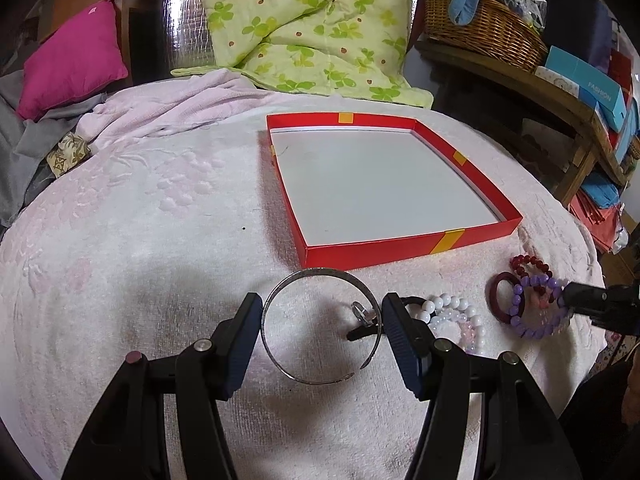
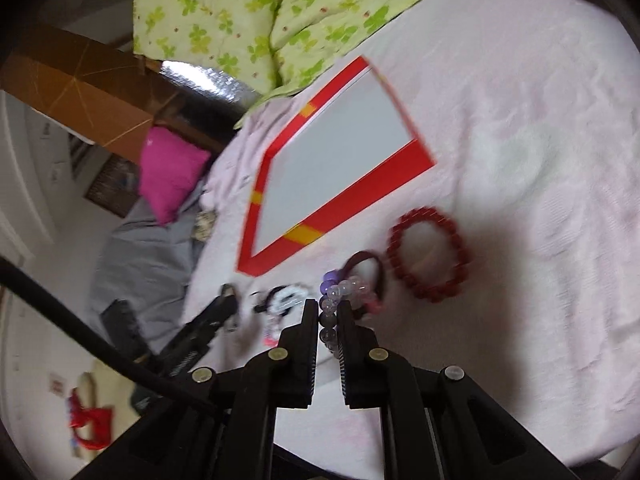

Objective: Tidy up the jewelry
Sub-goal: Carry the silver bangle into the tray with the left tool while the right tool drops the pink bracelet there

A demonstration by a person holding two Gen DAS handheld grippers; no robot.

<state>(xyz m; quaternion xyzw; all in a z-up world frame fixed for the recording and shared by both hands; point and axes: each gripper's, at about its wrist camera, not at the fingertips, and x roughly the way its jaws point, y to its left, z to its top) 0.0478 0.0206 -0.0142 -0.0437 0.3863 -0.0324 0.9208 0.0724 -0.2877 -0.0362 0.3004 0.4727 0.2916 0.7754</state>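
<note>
A silver open bangle [image 1: 276,292] lies over the pink towel, and my left gripper [image 1: 321,305] is shut on it, one pad on each side. Just beyond it sits a shallow red box [image 1: 360,250], white inside, with nothing in it. At the right my right gripper [image 1: 568,300] is shut on a purple bead bracelet [image 1: 520,320]. The right wrist view shows those beads [image 2: 332,286] pinched between the nearly touching fingers of my right gripper [image 2: 326,306]. Beside them lie a red bead bracelet [image 2: 460,252], a maroon ring [image 2: 378,270] and a white bead bracelet [image 1: 452,303].
The pink towel [image 1: 160,220] covers the whole work surface. A green clover quilt [image 1: 312,28] and a magenta pillow [image 1: 76,60] lie behind it. A wicker basket [image 1: 480,28] and stacked boxes sit on wooden shelves at the right. A small ring [image 1: 360,314] lies inside the bangle.
</note>
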